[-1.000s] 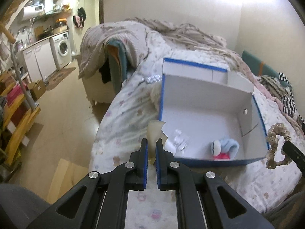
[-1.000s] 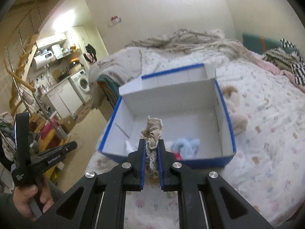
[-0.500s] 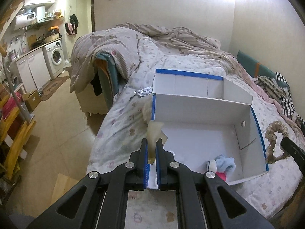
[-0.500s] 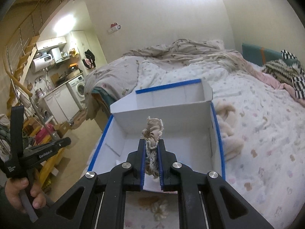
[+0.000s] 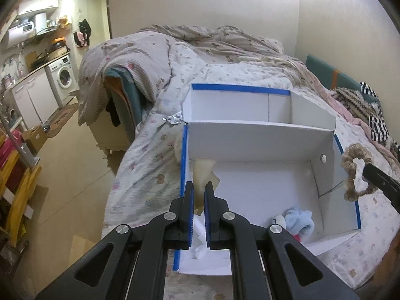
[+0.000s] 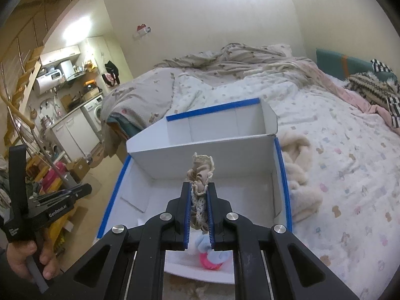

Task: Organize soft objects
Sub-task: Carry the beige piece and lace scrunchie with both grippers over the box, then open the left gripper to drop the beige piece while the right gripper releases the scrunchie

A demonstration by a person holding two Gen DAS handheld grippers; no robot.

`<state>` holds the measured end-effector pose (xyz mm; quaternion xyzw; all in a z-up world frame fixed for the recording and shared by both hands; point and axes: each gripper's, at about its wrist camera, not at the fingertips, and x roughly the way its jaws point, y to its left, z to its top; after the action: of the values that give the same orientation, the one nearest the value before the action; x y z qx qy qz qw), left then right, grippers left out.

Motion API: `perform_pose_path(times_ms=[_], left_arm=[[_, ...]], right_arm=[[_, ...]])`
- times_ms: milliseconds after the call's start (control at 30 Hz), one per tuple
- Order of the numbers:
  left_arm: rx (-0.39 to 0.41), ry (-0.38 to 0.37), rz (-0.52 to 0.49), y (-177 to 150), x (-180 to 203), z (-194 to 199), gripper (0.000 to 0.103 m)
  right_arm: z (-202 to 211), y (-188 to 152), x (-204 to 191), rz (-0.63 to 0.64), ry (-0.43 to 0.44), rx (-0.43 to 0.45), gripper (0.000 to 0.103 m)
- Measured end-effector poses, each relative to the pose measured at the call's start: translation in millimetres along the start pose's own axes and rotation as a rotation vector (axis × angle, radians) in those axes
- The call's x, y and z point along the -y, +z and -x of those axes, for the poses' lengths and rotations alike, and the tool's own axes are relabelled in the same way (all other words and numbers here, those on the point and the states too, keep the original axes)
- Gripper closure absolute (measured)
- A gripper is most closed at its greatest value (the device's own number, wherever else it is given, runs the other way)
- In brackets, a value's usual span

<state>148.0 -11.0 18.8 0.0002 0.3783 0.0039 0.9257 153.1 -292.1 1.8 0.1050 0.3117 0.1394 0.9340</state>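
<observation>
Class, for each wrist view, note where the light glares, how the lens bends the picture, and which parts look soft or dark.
Left wrist view: glare washes the wall top right, dark fisheye corners, the box edges bow, the scrunchie is slightly soft. Right wrist view: ceiling glare at top centre, the kitchen lamp blooms, the bed curves, the hand sits dim.

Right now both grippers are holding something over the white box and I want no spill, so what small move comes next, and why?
Probably lower the right gripper slightly and open it: its beige crocheted scrunchie hangs above the bare floor of the white cardboard box with blue edges, near the light blue fuzzy sock. The left gripper, clamping a cream cloth scrap, can follow.
</observation>
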Motion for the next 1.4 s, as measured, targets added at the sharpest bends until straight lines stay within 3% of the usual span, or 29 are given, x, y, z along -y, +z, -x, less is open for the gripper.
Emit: perform_pose_path(times_ms=[567,833,1067,1400], left_arm=[[-0.074,-0.038,-0.053,-3,23,-70,0.096],[-0.117,-0.114,-0.078,-13,33,-89,0.096],[-0.148,-0.087,-0.083,-18,35,-94,0.096],[-0.214,-0.093,-0.049,-22,29,-108,0.095]], right_arm=[[-65,3,0,0.066,-0.024,-0.105,0.09],[-98,-16,2,0.052,-0.056,-0.265,0.09],[-117,-26,13,0.018,-0.088,-0.369,0.09],[-121,-32,17,0.002,-0.094,-0.401,0.09]])
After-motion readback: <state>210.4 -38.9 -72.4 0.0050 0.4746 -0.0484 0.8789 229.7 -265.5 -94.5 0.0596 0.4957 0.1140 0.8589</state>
